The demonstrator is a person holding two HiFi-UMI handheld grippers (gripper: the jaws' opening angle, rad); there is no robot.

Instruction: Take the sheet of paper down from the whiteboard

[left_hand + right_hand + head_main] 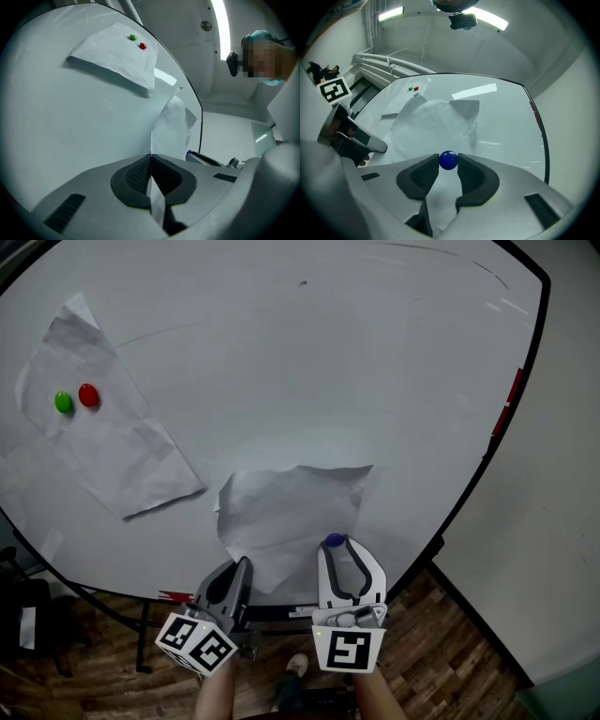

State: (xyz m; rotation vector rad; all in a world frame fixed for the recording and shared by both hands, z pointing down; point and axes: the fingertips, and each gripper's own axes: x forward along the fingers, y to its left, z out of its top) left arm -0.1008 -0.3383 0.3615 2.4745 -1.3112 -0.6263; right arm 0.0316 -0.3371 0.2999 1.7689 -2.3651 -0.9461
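A crumpled white sheet of paper hangs low on the whiteboard. My left gripper is shut on the sheet's lower left edge; in the left gripper view the paper runs up from between the closed pads. Just right of it, my right gripper is shut on a round blue magnet at the sheet's lower right part. The right gripper view shows that blue magnet pinched between the two fingertips, with the sheet behind it.
A second white sheet is pinned at the board's upper left by a green magnet and a red magnet. The board's dark frame runs down the right side. Wooden floor and the board's stand lie below.
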